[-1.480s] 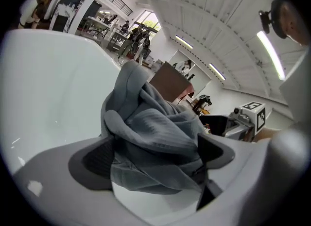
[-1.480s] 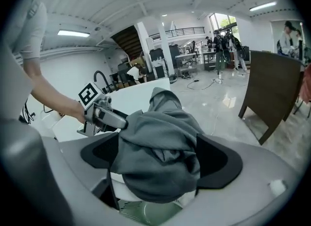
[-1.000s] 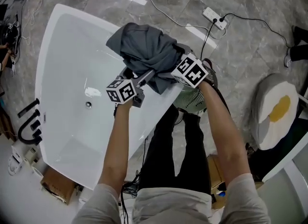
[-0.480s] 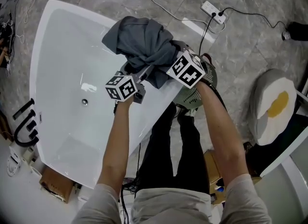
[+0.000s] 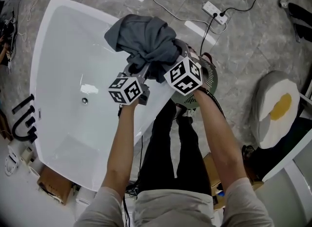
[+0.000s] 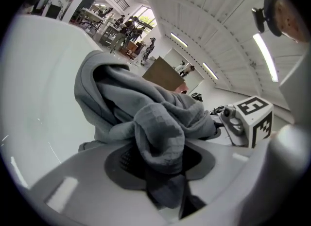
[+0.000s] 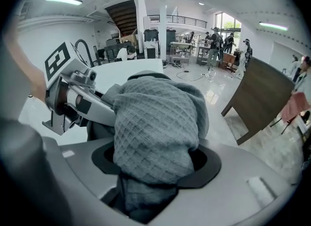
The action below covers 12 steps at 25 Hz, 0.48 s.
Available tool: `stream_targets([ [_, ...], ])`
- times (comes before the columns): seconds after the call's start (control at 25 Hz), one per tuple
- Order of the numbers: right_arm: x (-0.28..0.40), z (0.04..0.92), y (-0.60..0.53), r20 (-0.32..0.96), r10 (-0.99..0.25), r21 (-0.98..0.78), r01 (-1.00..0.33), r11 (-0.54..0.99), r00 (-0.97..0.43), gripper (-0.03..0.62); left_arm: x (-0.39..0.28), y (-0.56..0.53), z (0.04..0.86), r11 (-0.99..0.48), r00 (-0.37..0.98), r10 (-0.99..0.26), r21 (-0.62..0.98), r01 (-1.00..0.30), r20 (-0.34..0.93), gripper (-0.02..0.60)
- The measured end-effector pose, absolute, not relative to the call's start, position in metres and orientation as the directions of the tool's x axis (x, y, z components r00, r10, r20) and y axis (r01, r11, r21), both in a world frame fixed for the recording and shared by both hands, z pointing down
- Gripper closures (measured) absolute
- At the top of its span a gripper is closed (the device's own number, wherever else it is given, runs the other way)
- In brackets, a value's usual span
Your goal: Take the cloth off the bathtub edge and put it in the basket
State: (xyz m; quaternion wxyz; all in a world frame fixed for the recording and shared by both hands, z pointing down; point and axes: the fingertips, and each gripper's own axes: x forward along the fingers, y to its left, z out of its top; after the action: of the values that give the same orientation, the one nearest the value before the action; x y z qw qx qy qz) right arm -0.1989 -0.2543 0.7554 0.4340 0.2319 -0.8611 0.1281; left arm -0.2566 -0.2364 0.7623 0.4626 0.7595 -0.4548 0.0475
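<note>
A dark grey cloth (image 5: 146,43) lies bunched over the near rim of the white bathtub (image 5: 58,30). My left gripper (image 5: 139,73) and right gripper (image 5: 165,69) both reach into its lower folds, side by side. In the left gripper view, a fold of the cloth (image 6: 155,123) is pinched between my left gripper's (image 6: 163,174) closing jaws. In the right gripper view, a thick waffle-weave wad of the cloth (image 7: 155,123) fills my right gripper's (image 7: 148,183) closing jaws. A greenish basket (image 5: 192,100) sits on the floor beside the tub, mostly hidden under my right hand.
A power strip (image 5: 217,16) with cables lies on the marble floor beyond the tub. Black tap fittings (image 5: 22,118) stand at the tub's left end, with a drain (image 5: 84,101) in the basin. A white and yellow cushion (image 5: 278,109) is at the right. The person's legs (image 5: 165,143) stand against the tub.
Both grippers' jaws have closed in on the cloth. The right gripper has shifted a little left towards the left one, and the cloth's lower folds are drawn together.
</note>
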Motion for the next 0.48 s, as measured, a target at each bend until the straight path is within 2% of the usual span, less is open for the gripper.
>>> stream_targets([
  [0.08,-0.195,0.747,-0.251,0.792,-0.311,-0.013,-0.524,0.852,-0.525,0.330,-0.251,-0.236,0.753,-0.163,0.575,-0.662,0.657,-0.736,0.480,0.377],
  [0.24,-0.188,0.728,-0.239,0.748,-0.333,-0.042,-0.543,0.839,-0.573,0.424,-0.239,-0.234,0.732,-0.183,0.566,-0.682,0.641,-0.745,0.463,0.392],
  [0.48,-0.165,0.710,-0.215,0.684,-0.378,-0.130,-0.614,0.778,-0.624,0.441,-0.214,-0.216,0.706,-0.189,0.554,-0.688,0.621,-0.761,0.469,0.403],
])
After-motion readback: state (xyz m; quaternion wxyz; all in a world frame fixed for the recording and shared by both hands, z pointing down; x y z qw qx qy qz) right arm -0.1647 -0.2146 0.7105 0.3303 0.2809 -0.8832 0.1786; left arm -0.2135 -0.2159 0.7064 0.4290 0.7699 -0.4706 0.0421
